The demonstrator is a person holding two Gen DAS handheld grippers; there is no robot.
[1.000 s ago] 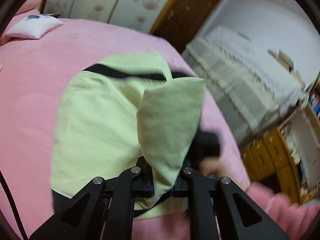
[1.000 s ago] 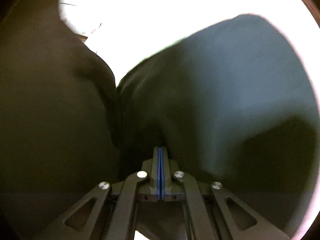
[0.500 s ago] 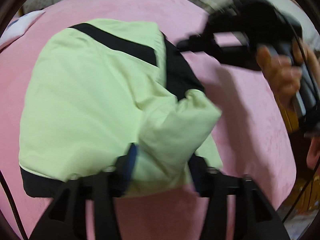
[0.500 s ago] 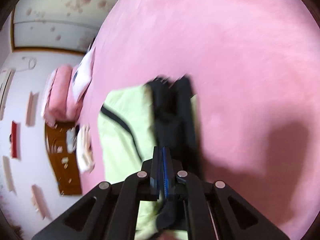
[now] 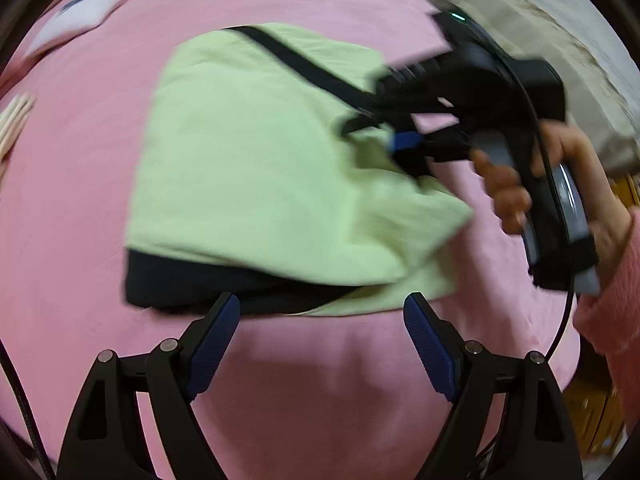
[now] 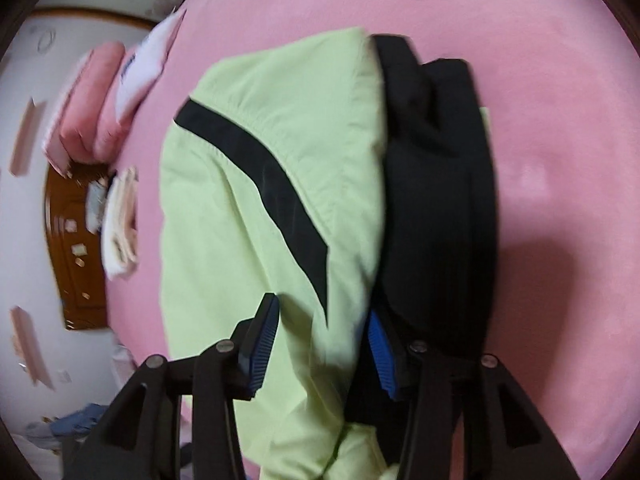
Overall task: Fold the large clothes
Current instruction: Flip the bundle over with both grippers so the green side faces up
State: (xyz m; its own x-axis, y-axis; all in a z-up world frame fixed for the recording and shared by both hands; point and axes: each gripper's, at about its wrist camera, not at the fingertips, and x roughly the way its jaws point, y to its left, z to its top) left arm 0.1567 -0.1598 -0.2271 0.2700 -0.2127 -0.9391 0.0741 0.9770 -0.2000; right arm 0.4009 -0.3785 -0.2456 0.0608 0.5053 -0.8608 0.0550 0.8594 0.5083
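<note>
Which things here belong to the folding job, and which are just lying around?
Part of the job:
- light green and black jacket, folded on the pink bed
- left hand-held gripper, open
- right hand-held gripper, open, fabric between its fingers

Lying about:
- white pillow
- rolled pink blanket
- folded pale cloths

Your light-green jacket [image 5: 256, 168] lies folded in a thick bundle on the pink bedspread [image 5: 100, 200]. A black stripe [image 5: 304, 64] runs diagonally toward 2 o'clock, and black fabric edges the bundle at 6 o'clock.
</note>
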